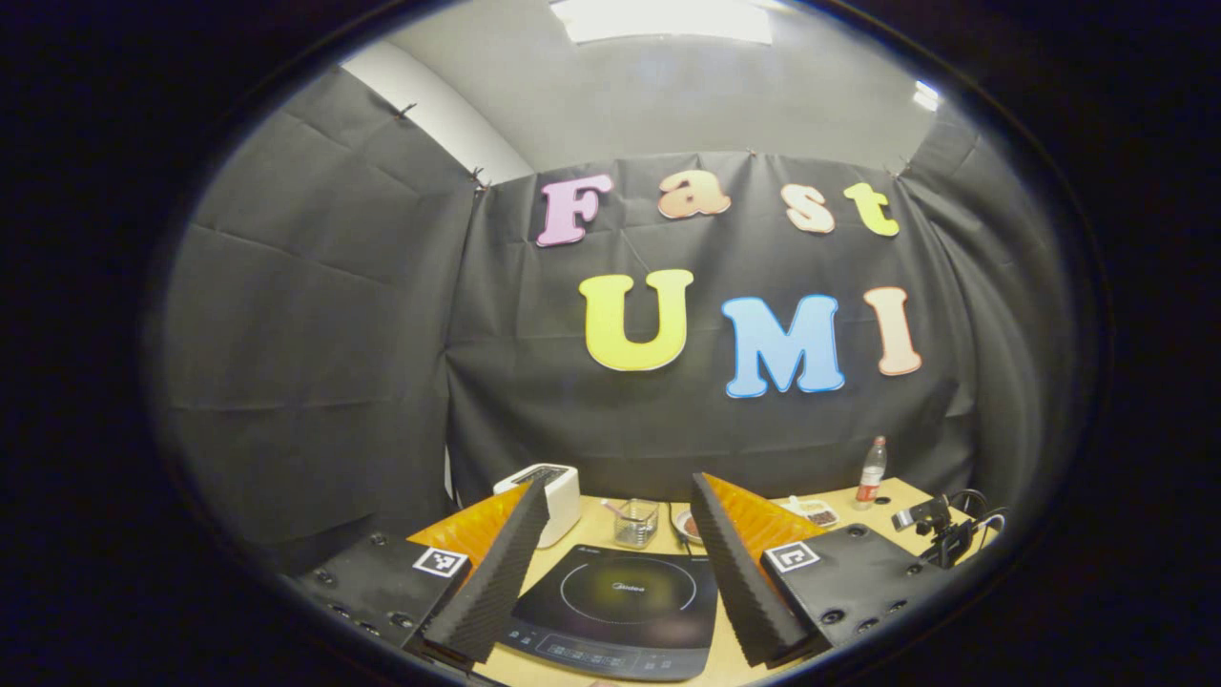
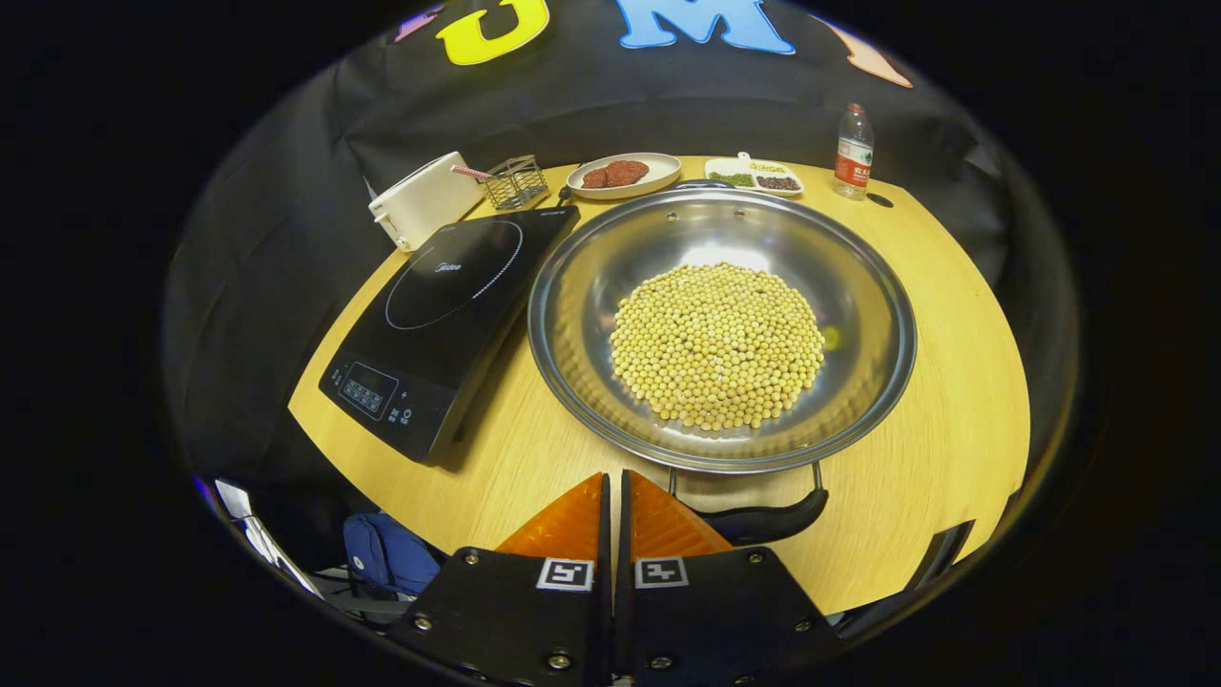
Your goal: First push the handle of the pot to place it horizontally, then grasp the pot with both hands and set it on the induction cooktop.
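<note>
Step in hand, as judged: handle push. Right tool (image 2: 615, 487) has its fingers closed together, nothing between them, tip low over the tabletop (image 2: 935, 315) at the near edge. That closed tip suits pushing, so keep it closed.

Pot (image 2: 722, 324) is a wide steel pan w/ yellow beans (image 2: 717, 345) in the middle, standing on the tabletop just right of the induction cooktop (image 2: 448, 315); its rim looks to touch or overlap the cooktop's right edge, can't tell which. Black handle (image 2: 763, 520) sits on the pot's near side, just right of the right tool tip, close to touching.

To do it well:
- Contact the handle w/ the finger side, not the tip
- Push slow & level; pot is loaded, so a jerk may spill beans
- Stop once the handle lies flat

Left tool (image 1: 618, 563) is held wide open, empty, hovering above the cooktop w/ the glass between its fingers. Pot lies off to that tool's right, so bring it across for the two-hand lift only after the handle is set
</note>
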Motion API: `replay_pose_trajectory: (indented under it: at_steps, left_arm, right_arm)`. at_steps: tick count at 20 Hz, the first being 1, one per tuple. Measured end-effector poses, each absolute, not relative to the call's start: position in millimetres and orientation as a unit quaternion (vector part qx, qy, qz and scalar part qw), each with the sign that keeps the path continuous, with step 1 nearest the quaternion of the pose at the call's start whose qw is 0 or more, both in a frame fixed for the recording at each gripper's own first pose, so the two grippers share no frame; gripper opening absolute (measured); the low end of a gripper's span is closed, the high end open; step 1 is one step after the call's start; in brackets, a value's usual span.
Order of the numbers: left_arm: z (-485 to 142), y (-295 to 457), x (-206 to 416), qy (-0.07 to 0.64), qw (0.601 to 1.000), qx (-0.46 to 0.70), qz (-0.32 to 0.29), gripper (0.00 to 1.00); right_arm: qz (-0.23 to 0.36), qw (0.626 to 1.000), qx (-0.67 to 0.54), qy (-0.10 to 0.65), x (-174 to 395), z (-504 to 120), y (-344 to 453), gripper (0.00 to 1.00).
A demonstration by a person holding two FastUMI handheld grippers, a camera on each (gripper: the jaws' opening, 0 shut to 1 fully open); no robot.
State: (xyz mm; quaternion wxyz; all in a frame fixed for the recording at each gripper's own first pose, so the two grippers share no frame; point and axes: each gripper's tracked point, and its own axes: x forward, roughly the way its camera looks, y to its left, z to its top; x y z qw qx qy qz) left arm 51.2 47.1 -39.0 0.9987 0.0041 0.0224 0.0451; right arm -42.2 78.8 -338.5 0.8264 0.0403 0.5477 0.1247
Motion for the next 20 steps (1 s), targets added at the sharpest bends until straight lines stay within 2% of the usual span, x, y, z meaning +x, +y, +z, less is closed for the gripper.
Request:
replay_pose_trajectory:
  at_steps: [15,20]
  left_arm:
    - [-36,-8,82,0.020,1.000,-0.004,0.015,1.00]
    - [-41,-23,88,0.022,1.000,-0.003,0.013,1.00]
  right_arm:
    - [0.088,0.823,0.011,0.560,-36,-340,7,0.01]
    - [0.088,0.822,-0.033,0.561,-29,-341,-19,0.01]
